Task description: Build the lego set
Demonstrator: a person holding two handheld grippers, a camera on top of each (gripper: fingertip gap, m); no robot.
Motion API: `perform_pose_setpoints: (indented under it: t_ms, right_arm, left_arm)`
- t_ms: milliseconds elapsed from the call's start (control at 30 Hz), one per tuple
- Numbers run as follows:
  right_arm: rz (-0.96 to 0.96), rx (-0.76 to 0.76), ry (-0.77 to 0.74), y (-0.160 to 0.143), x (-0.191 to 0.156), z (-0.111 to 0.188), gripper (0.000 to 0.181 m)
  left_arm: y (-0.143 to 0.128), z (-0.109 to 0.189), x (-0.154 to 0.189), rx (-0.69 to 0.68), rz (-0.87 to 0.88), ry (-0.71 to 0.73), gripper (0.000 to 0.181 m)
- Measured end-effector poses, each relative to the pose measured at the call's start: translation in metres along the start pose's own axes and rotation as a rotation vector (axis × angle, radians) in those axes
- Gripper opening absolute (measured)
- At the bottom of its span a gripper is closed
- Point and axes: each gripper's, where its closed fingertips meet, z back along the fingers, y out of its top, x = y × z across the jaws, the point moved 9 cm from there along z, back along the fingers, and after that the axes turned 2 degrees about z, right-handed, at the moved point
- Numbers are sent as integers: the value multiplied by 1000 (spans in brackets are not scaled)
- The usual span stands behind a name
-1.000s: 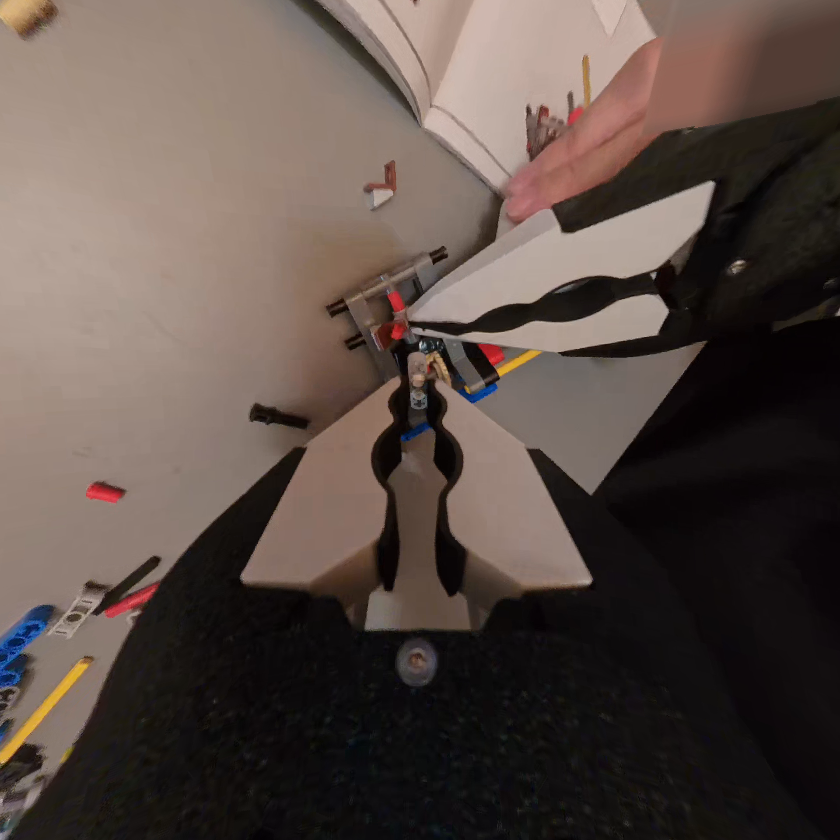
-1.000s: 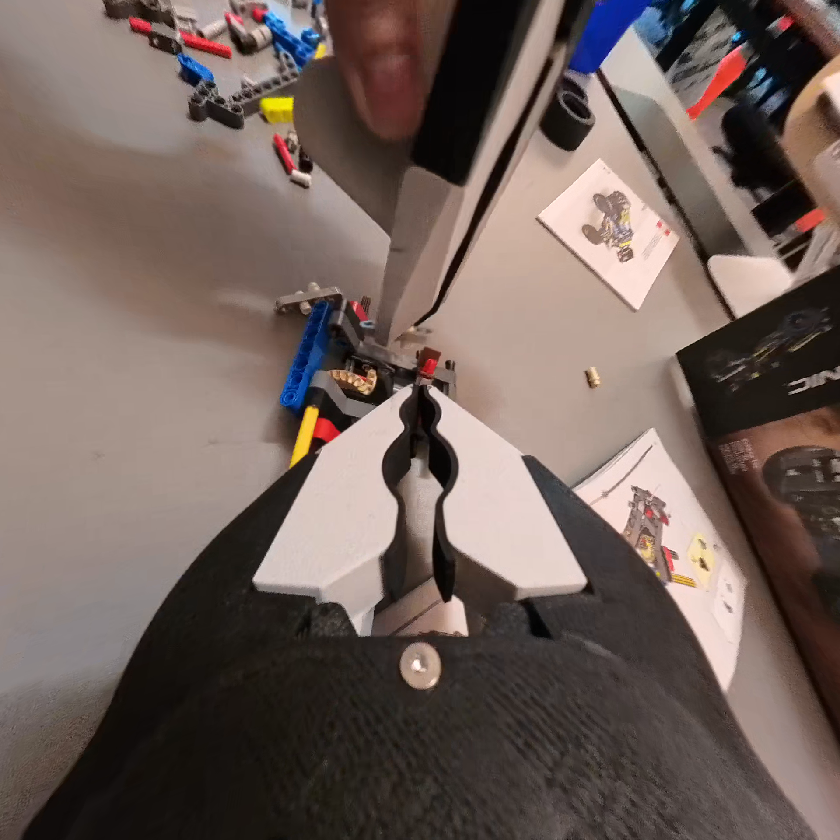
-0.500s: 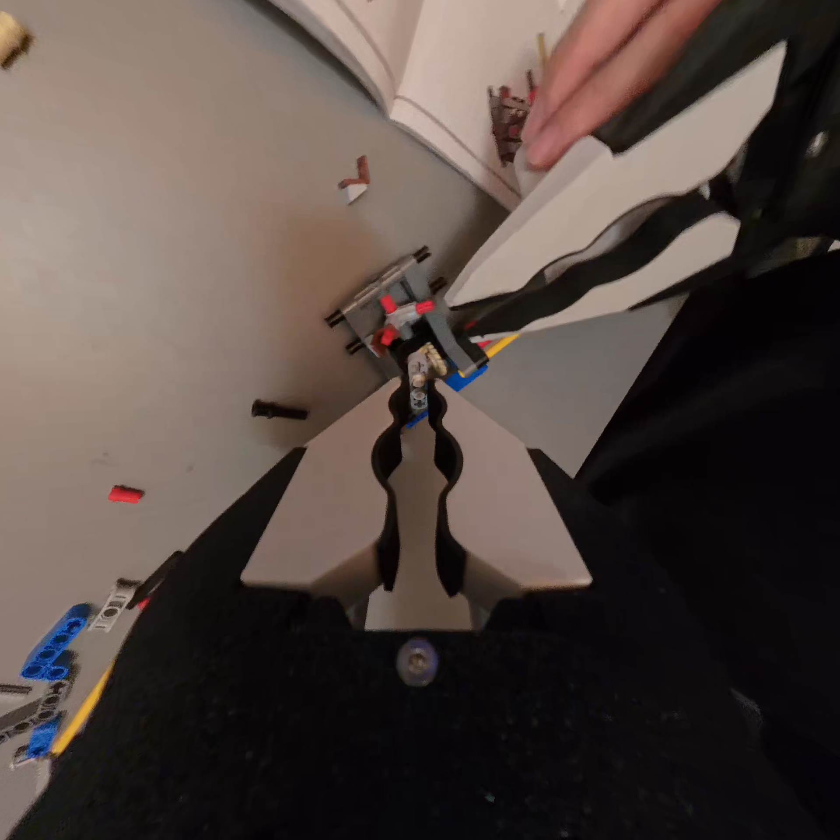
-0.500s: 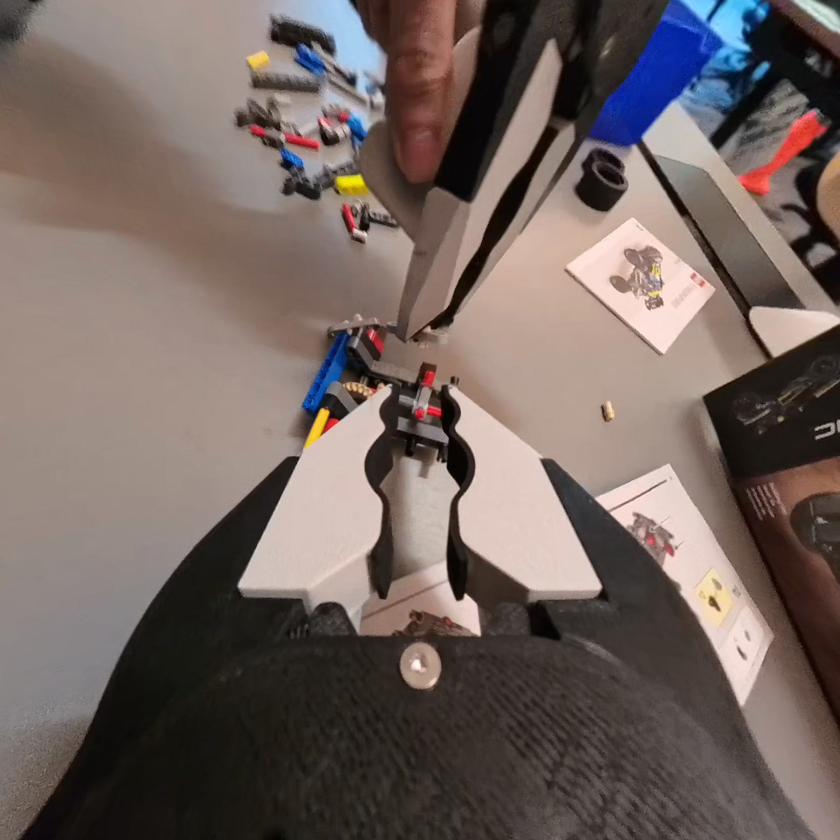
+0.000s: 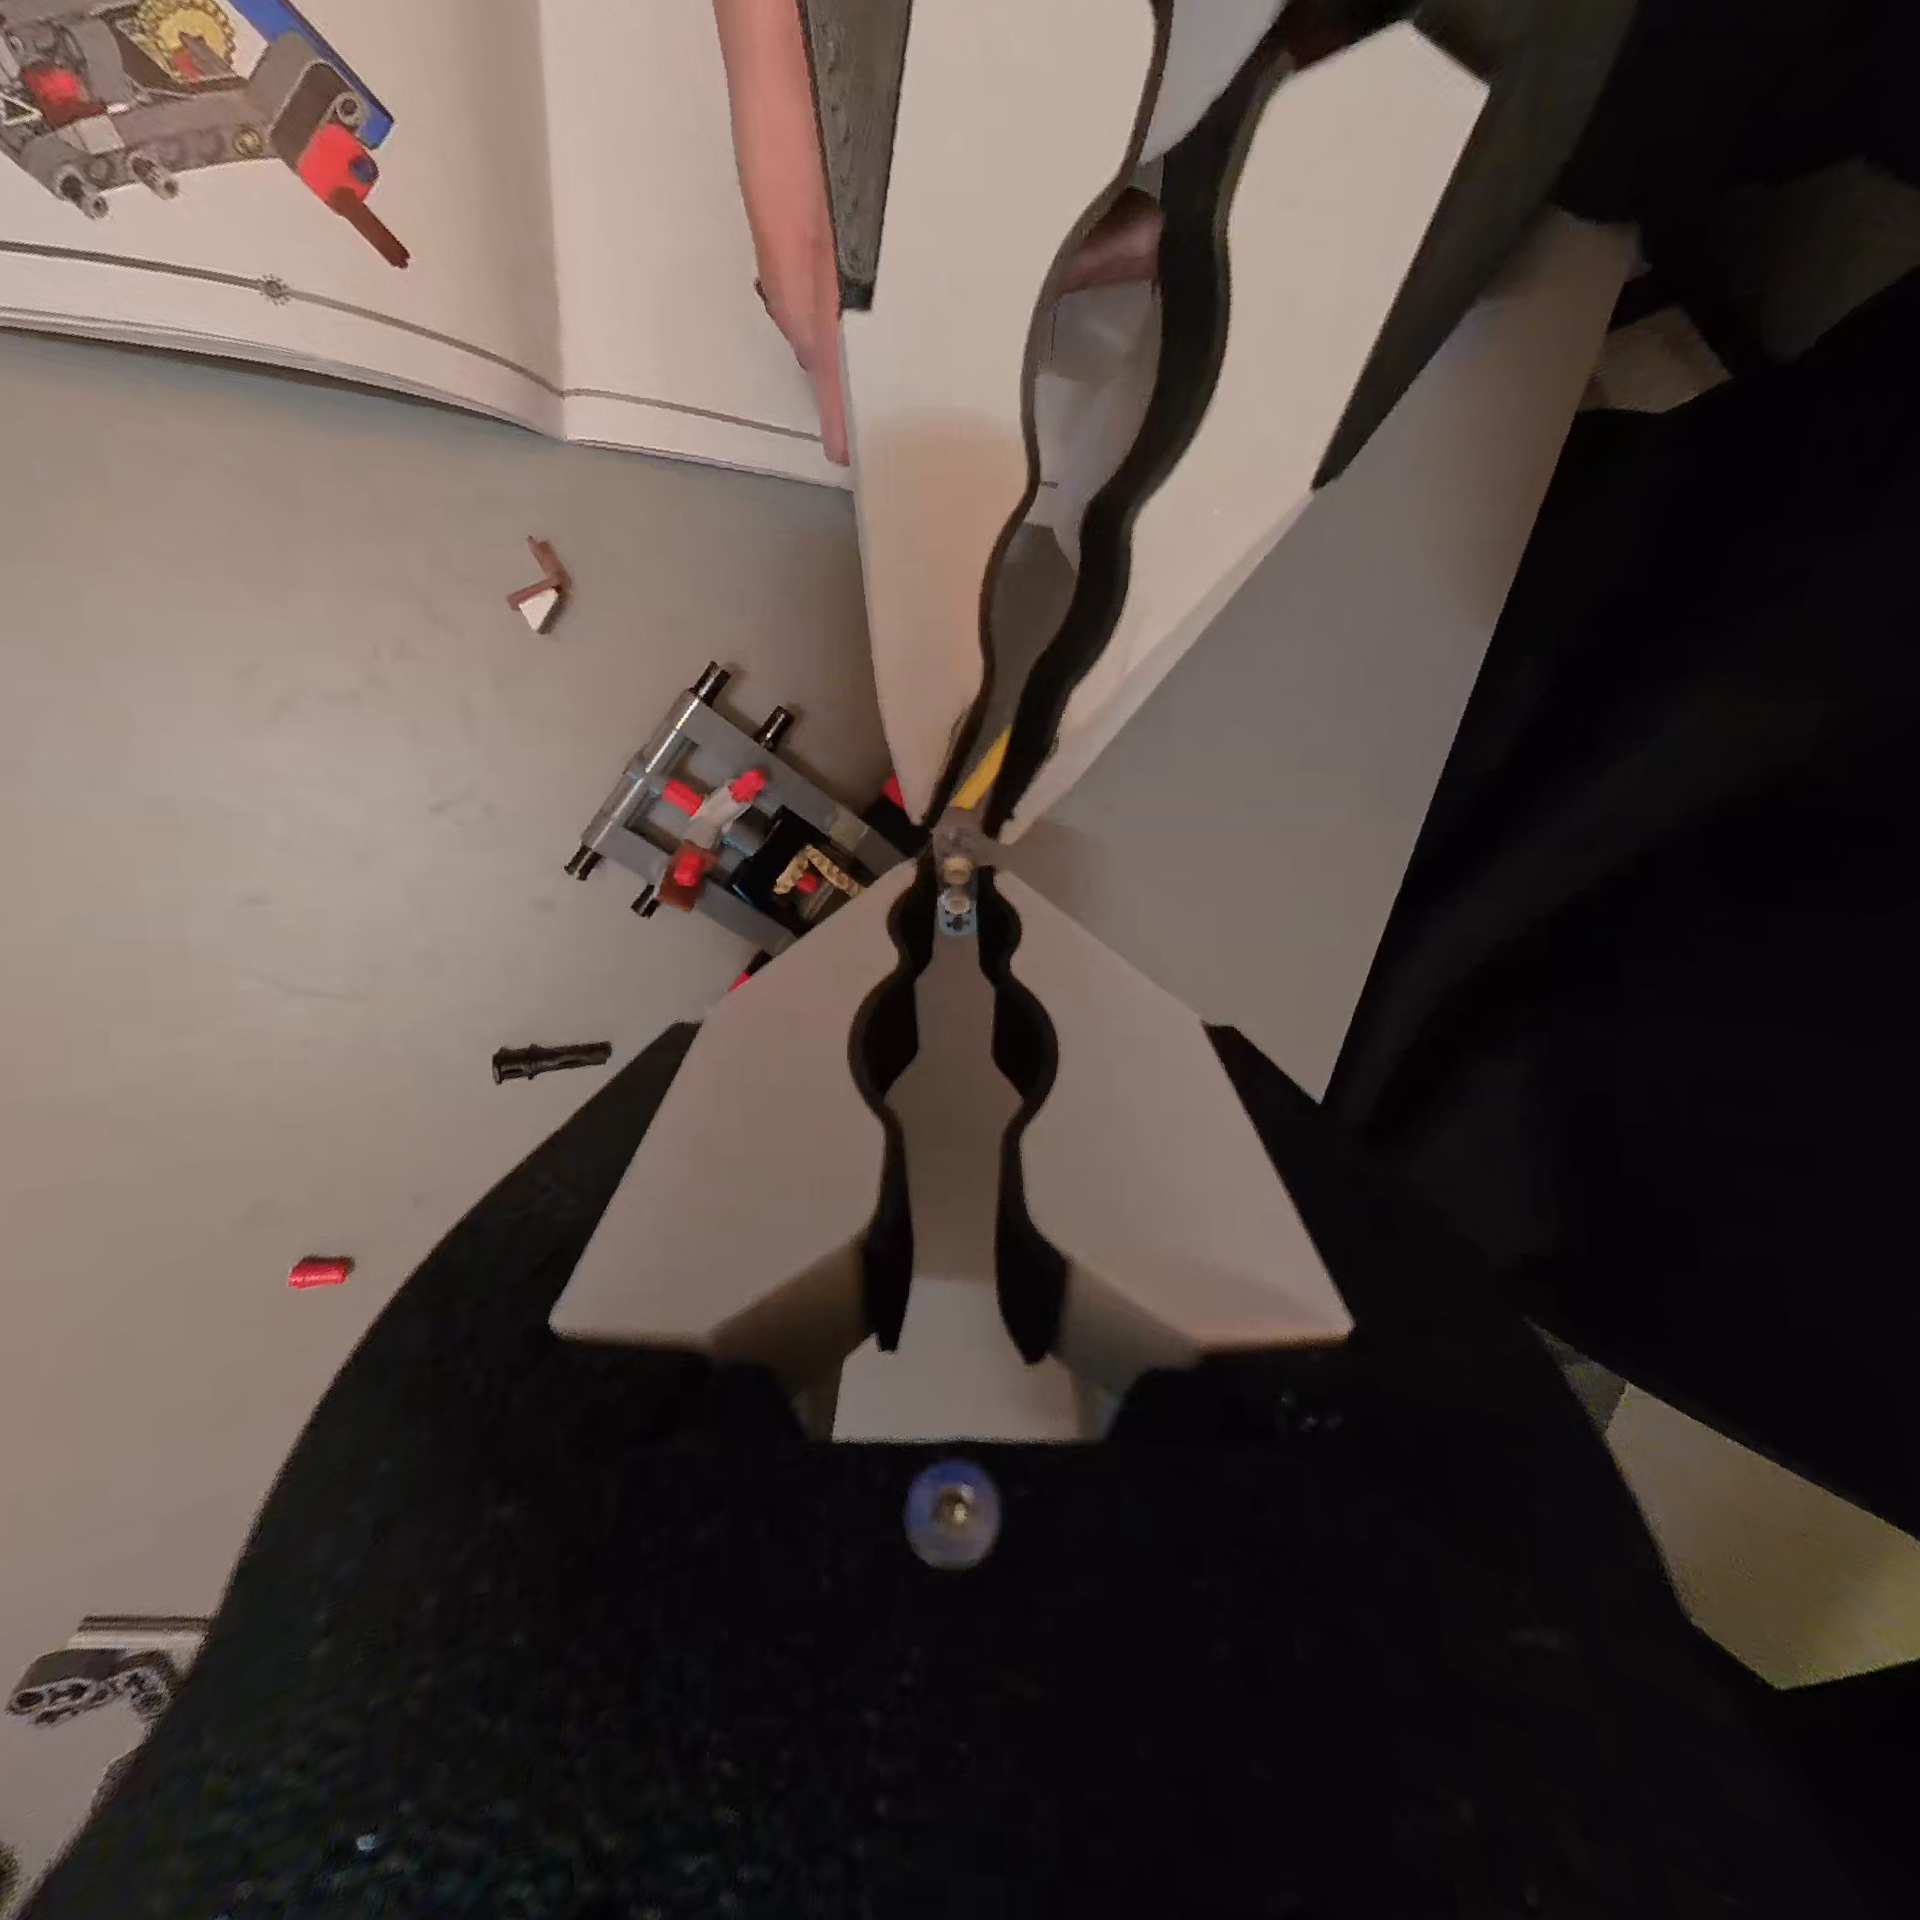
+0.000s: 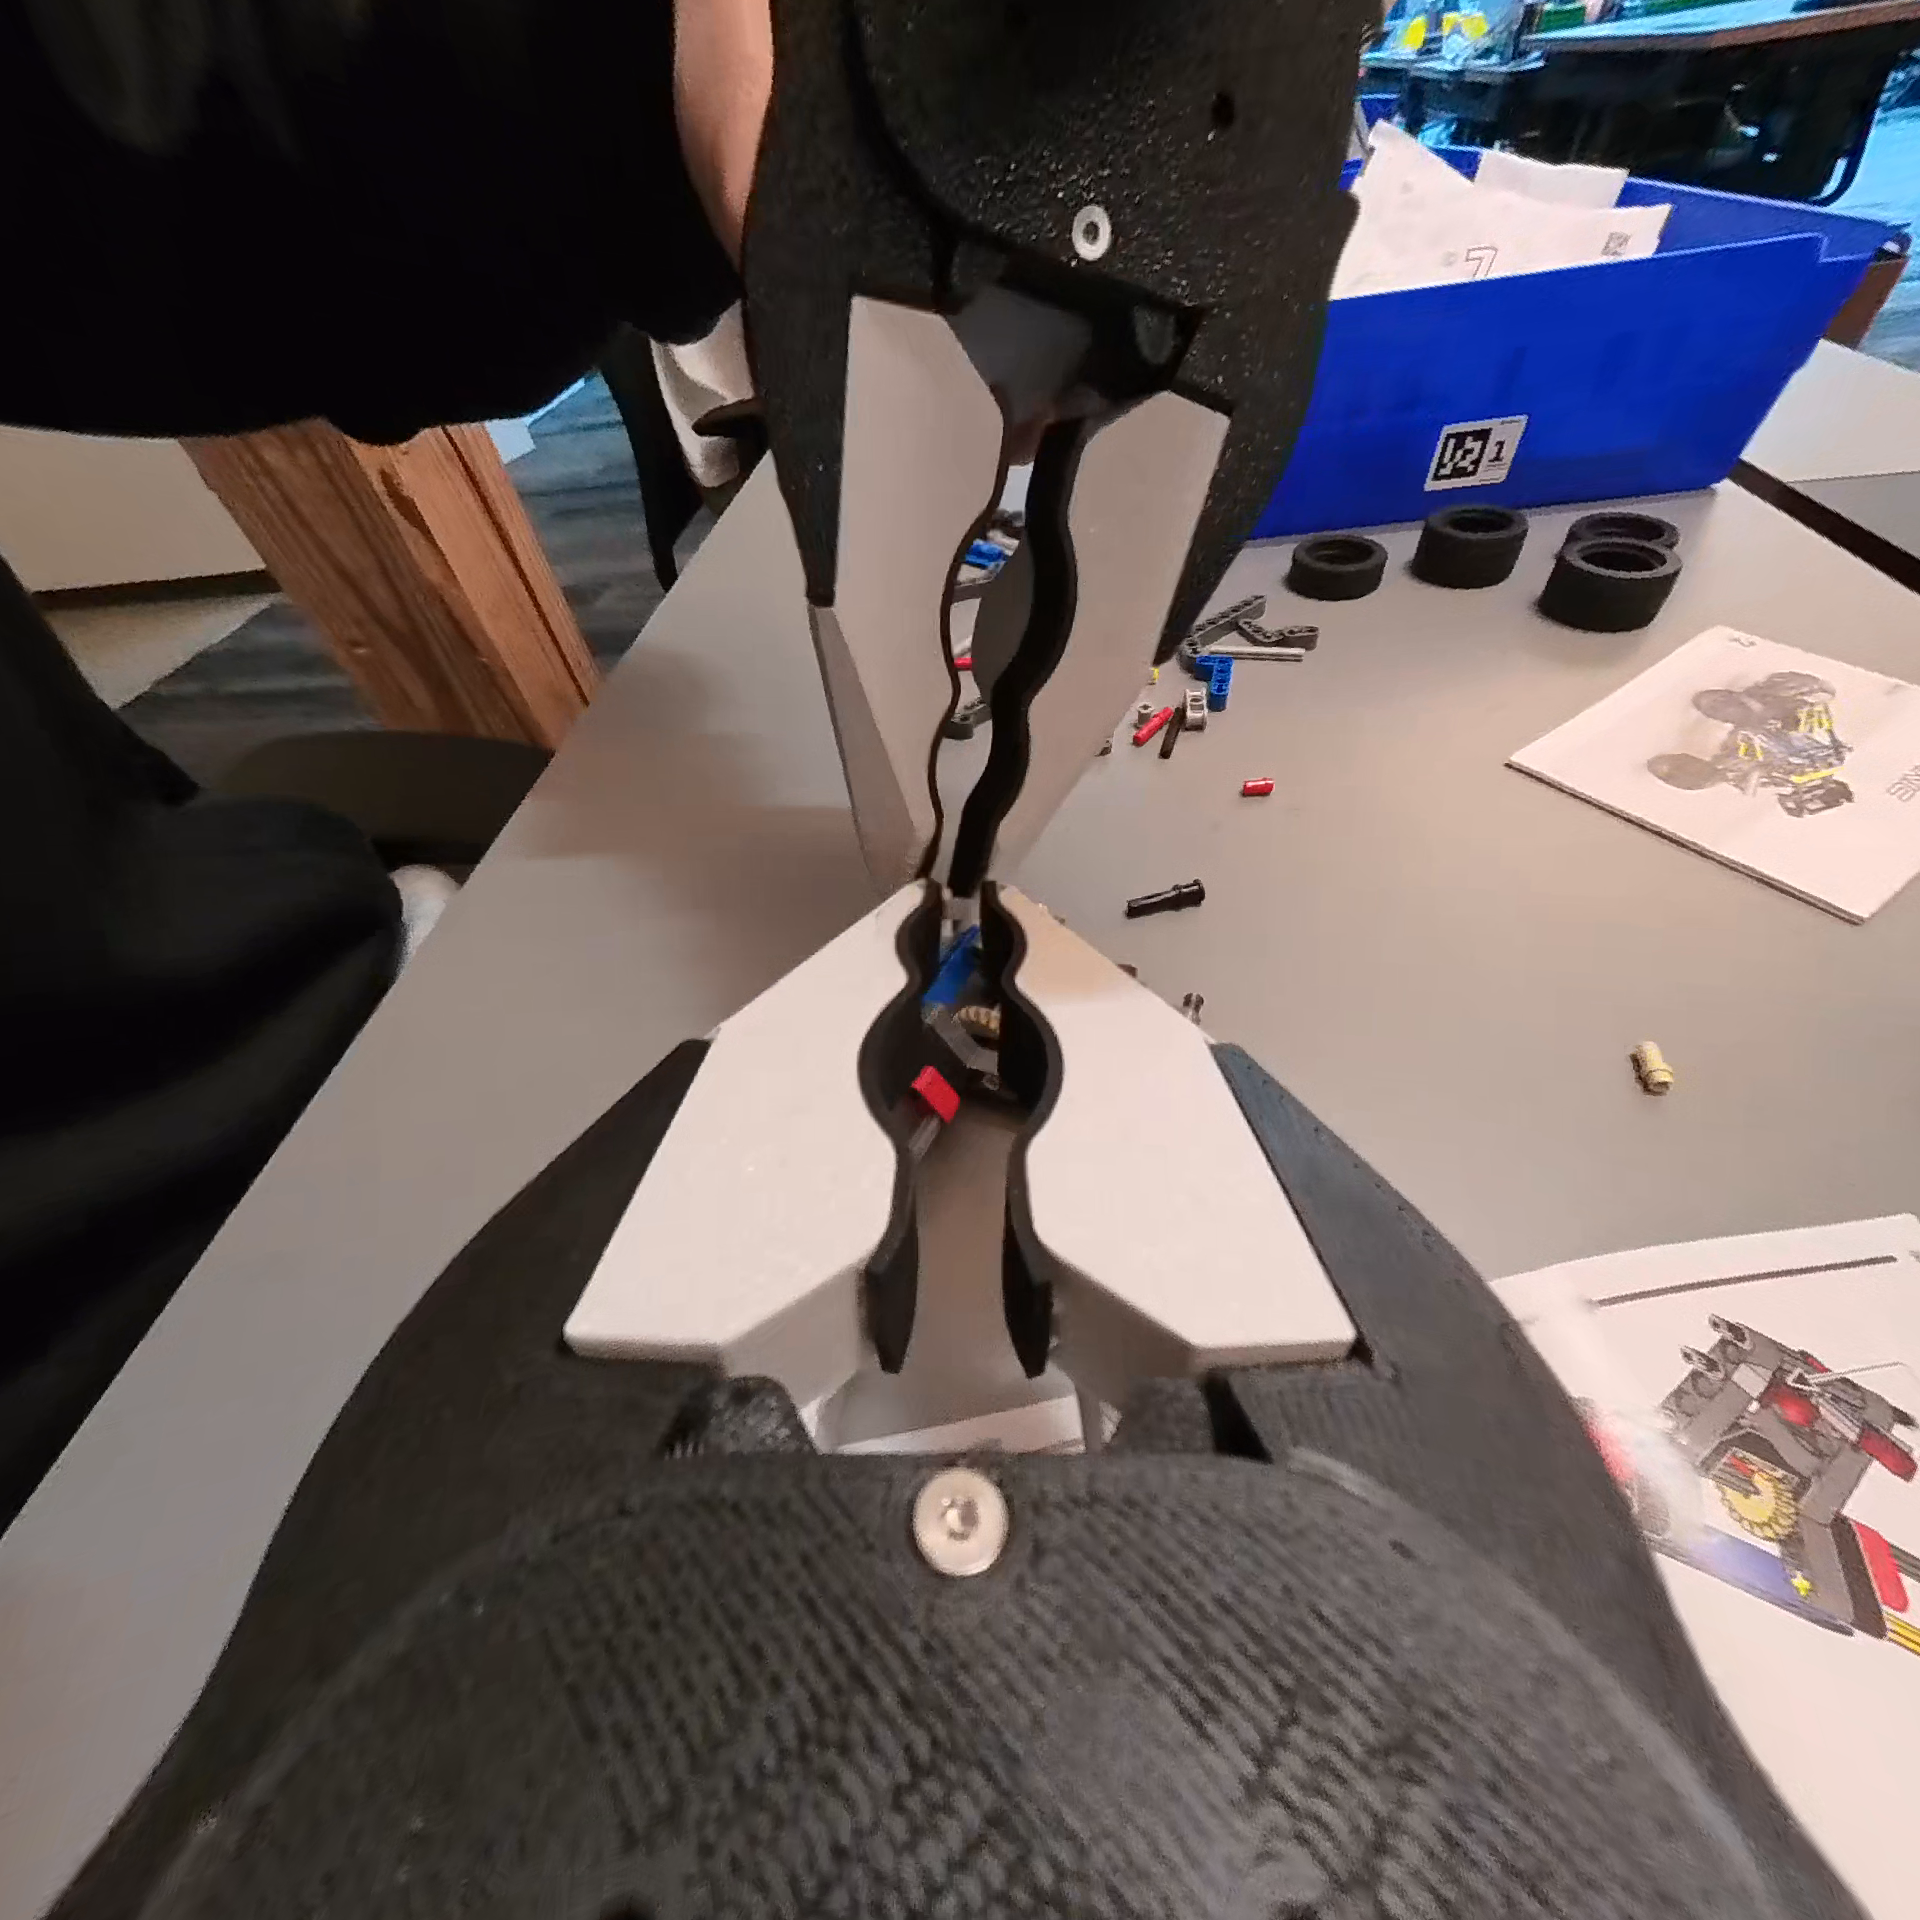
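My left gripper (image 5: 954, 888) is shut on a small grey pin piece (image 5: 954, 871) with a tan and a blue bit, just above the grey table. My right gripper (image 6: 961, 904) points straight at it, tip to tip. Its jaws stand a narrow gap apart around the other end of the pin piece (image 6: 953, 912). The part-built lego assembly (image 5: 717, 821), a grey frame with red pins, a tan gear and a blue beam, lies on the table under both tips. It shows through my right fingers' gap (image 6: 951, 1039). The left gripper (image 6: 951, 878) comes down from the top of the right wrist view.
An open instruction booklet (image 6: 1714, 1455) lies right of me and a leaflet (image 6: 1745, 769) farther off. A black pin (image 5: 551, 1062), a red pin (image 5: 320, 1272) and a brown angle piece (image 5: 540, 592) lie loose. Tyres (image 6: 1475, 545) and a blue bin (image 6: 1558, 364) stand behind. The table edge runs along the left. Less than 4 cm separates the two grippers' tips.
My right gripper opened, came off the assembly, swung round to face the left gripper and narrowed on the pin piece. My left gripper kept its hold throughout.
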Motion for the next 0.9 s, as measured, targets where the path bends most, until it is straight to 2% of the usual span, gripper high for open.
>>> perform_pose_setpoints:
  t_ms: [67,233,500,733,900]
  right_arm:
    - [14,-21,19,-1,-2,-1,14]
    - [25,-34,24,-3,-4,-3,7]
    - [-2,-16,41,-4,-3,-3,6]
    - [-173,118,60,-4,9,6,6]
    - [-207,152,78,-5,10,6,6]
  left_arm:
    - [1,1,1,16,6,-7,5]
    - [1,1,4,7,-14,-2,5]
    - [0,-1,5,26,-42,19,5]
    - [-6,13,5,248,-76,78,5]
    - [-11,16,6,300,-108,92,5]
